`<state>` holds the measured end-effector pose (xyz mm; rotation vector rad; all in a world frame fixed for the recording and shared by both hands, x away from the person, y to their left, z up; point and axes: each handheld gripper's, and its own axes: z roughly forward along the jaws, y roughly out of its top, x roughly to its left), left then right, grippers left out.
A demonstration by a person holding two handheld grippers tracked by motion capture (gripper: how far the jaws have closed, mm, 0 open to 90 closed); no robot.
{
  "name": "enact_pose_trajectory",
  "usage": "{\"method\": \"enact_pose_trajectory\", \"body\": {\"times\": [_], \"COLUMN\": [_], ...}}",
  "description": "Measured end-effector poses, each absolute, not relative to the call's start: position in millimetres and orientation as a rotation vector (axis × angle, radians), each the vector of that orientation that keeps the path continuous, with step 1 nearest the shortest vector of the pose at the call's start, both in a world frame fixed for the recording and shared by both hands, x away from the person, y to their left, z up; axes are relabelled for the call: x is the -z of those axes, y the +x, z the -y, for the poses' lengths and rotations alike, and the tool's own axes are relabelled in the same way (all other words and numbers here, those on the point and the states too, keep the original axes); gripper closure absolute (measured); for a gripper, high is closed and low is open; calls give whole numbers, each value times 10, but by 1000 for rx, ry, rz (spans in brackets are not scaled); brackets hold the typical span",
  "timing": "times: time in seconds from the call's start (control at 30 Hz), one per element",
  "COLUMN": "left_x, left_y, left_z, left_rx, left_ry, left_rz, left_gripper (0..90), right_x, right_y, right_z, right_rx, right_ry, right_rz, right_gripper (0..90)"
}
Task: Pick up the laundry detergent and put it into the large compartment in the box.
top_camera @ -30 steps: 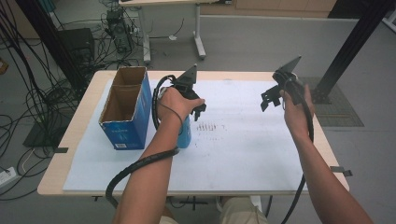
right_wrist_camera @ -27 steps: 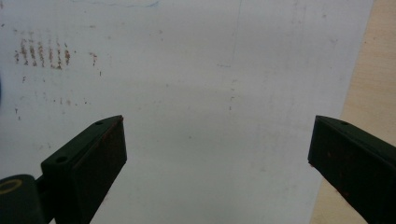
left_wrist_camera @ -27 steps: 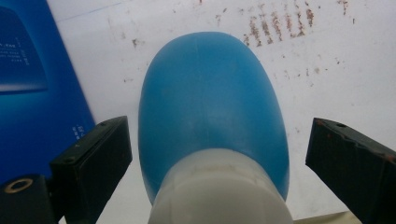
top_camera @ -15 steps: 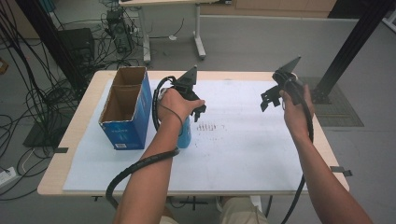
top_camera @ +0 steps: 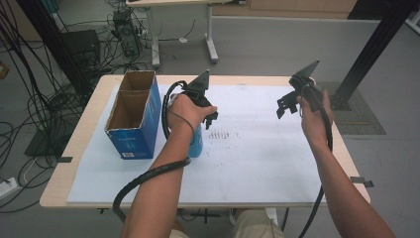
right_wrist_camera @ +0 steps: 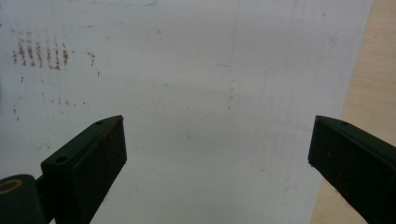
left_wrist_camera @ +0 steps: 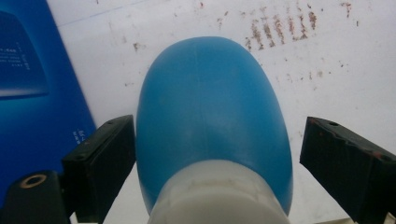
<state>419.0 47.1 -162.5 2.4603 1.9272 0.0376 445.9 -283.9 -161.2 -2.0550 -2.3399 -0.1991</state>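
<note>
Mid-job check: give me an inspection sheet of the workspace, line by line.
Surface: white sheet on a wooden table, with brown specks.
Job's things: blue bottle with a white cap, upright beside the open blue box.
Clutter: nothing seen.
Grippers: left gripper straddles the bottle; jaws have just been closing, one pad at its side, the other apart. Right gripper open above bare sheet.
Cables: a sleeved cable trails off the near edge.
Surroundings: floor cables, second table's legs.
</note>
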Motion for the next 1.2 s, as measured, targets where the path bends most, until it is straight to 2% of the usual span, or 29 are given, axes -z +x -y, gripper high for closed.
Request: {"method": "enact_pose_trajectory", "body": {"times": [0.37,0.63,0.97,1.2], "left_x": [1643,1626,1650,1649], "left_y": [4159,4140,4145,4159], "left_z": [-473,-497,-493,-488], "left_rx": [-69,-84,-74,-70], "left_ry": [2455,2451,2458,2467], "left_rz": [-1926,-1920,-1913,-1912], "left_gripper": [193,292,352,356], "right_x": [1625,1618,1622,1627], "right_y": [4463,4461,4471,4471], "right_z": [2838,2823,2804,2813], "right_rx": [193,200,193,194], "right_ry": [-2054,-2053,-2049,-2051], "right_rz": [2339,2340,2345,2342], "right_gripper": [43,43,43,43]}}
